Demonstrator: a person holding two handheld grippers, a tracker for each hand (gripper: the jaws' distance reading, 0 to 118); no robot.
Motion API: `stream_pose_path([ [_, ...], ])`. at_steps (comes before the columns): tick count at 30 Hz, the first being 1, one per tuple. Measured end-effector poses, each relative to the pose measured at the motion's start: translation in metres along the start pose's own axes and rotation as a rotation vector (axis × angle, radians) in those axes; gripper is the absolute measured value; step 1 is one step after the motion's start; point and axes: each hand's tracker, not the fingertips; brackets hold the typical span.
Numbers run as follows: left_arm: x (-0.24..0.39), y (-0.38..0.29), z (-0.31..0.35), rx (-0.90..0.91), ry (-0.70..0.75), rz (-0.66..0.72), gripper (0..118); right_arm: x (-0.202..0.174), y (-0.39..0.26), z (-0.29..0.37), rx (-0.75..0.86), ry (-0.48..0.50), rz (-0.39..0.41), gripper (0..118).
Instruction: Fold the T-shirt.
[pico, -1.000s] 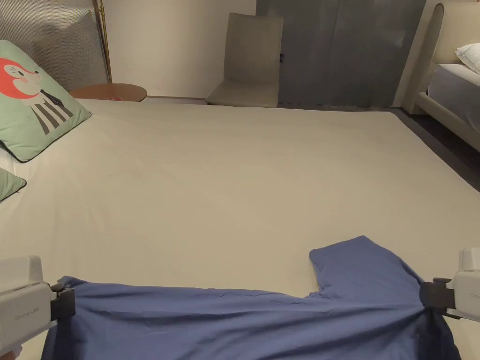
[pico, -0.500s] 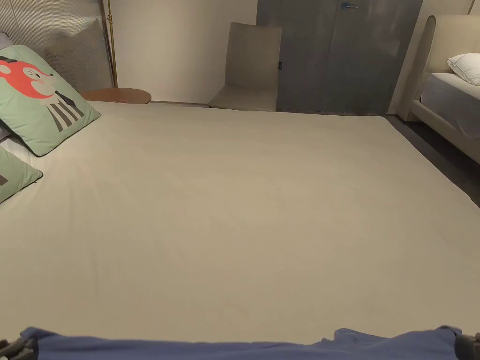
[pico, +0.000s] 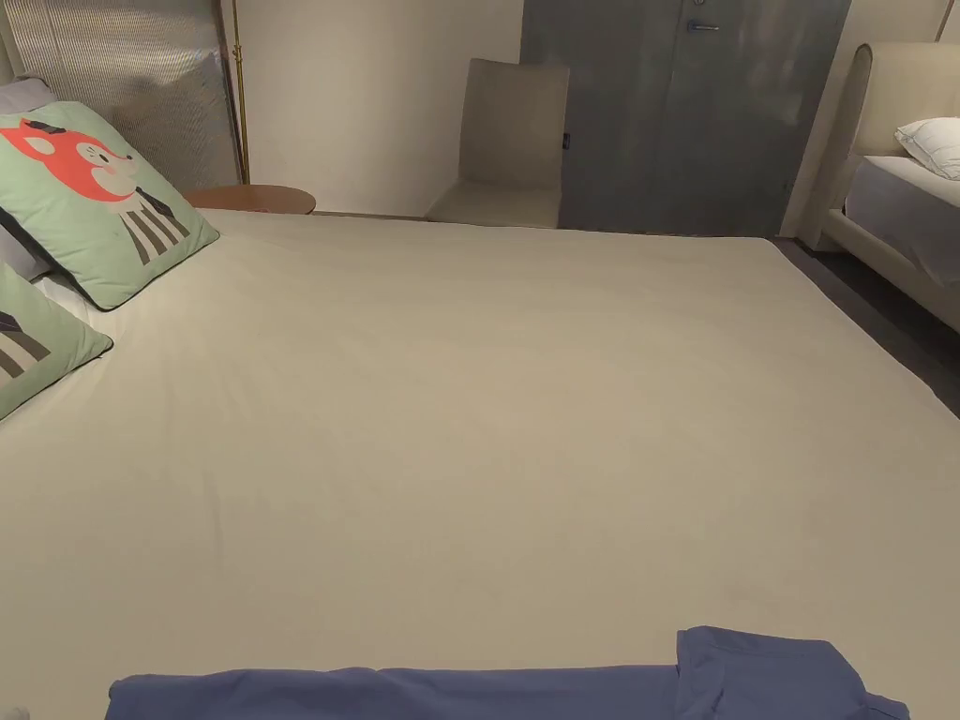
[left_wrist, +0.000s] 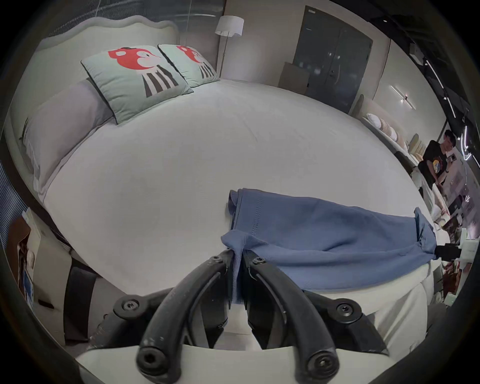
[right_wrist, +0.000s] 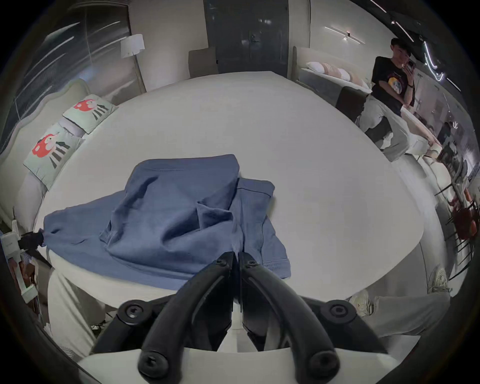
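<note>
A blue T-shirt (pico: 525, 689) lies along the near edge of the bed (pico: 487, 403), stretched sideways, one sleeve (pico: 759, 670) lying flat at its right end. In the left gripper view, my left gripper (left_wrist: 237, 256) is shut on a bunched corner of the T-shirt (left_wrist: 324, 233) at the bed's edge. The right gripper (left_wrist: 446, 252) holds the far end there. In the right gripper view, my right gripper (right_wrist: 237, 256) is shut on the T-shirt (right_wrist: 176, 215), which lies rumpled with a sleeve (right_wrist: 255, 197) on top. The left gripper (right_wrist: 31, 240) pinches the opposite corner.
Two green cushions (pico: 98, 202) with a red animal print lie at the bed's left end. A beige chair (pico: 506, 145) and a round wooden side table (pico: 251, 198) stand beyond the bed. Another bed (pico: 900, 206) stands at right. A person (right_wrist: 389, 85) stands beside it.
The head camera has tilted up, so the grippers have left its picture. The T-shirt has been pulled toward the near edge of the bed and now lies flatter, its sleeve laid down.
</note>
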Motion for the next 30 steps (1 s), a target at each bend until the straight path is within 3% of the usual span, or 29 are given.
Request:
stream_pose_path([
  [1, -0.001, -0.001, -0.001, 0.002, 0.001, -0.007, 7, -0.001, 0.0, 0.0, 0.009, -0.004, 0.002, 4],
  [2, 0.0, -0.002, 0.0, 0.009, 0.0, -0.007, 19, 0.0, 0.001, 0.001, 0.013, -0.002, 0.003, 5],
  [3, 0.001, -0.002, 0.005, 0.025, 0.001, -0.01, 40, -0.001, 0.001, 0.004, 0.026, 0.004, 0.002, 15],
  [4, 0.003, -0.001, 0.009, 0.054, 0.016, -0.013, 73, -0.002, 0.002, 0.009, 0.045, 0.008, 0.009, 46],
  [5, 0.004, 0.001, 0.014, 0.087, 0.021, -0.012, 94, -0.004, 0.004, 0.015, 0.083, 0.0, 0.027, 74],
  [6, 0.008, 0.004, 0.021, 0.134, 0.02, -0.019, 106, -0.007, 0.006, 0.022, 0.136, -0.005, 0.029, 92],
  [7, 0.015, 0.007, 0.031, 0.206, 0.002, -0.039, 109, -0.01, 0.009, 0.03, 0.204, -0.002, 0.021, 100],
  [12, 0.06, 0.037, 0.069, 0.474, -0.011, -0.135, 109, -0.053, 0.04, 0.076, 0.544, -0.063, 0.029, 100],
  [18, 0.107, 0.06, 0.093, 0.641, -0.051, -0.131, 103, -0.103, 0.061, 0.095, 0.786, -0.13, -0.05, 97],
  [20, 0.117, 0.062, 0.097, 0.671, -0.04, -0.143, 69, -0.113, 0.064, 0.095, 0.807, -0.106, -0.042, 71],
  [21, 0.119, 0.064, 0.096, 0.68, -0.038, -0.152, 39, -0.12, 0.064, 0.095, 0.815, -0.102, -0.025, 48],
  [22, 0.119, 0.065, 0.095, 0.684, -0.036, -0.148, 0, -0.126, 0.065, 0.095, 0.818, -0.112, -0.009, 15],
  [23, 0.117, 0.064, 0.096, 0.692, -0.065, -0.132, 1, -0.131, 0.064, 0.096, 0.829, -0.12, 0.01, 2],
  [30, 0.052, 0.065, 0.067, 0.497, -0.314, 0.063, 1, -0.15, 0.059, 0.095, 0.813, -0.081, 0.065, 0],
])
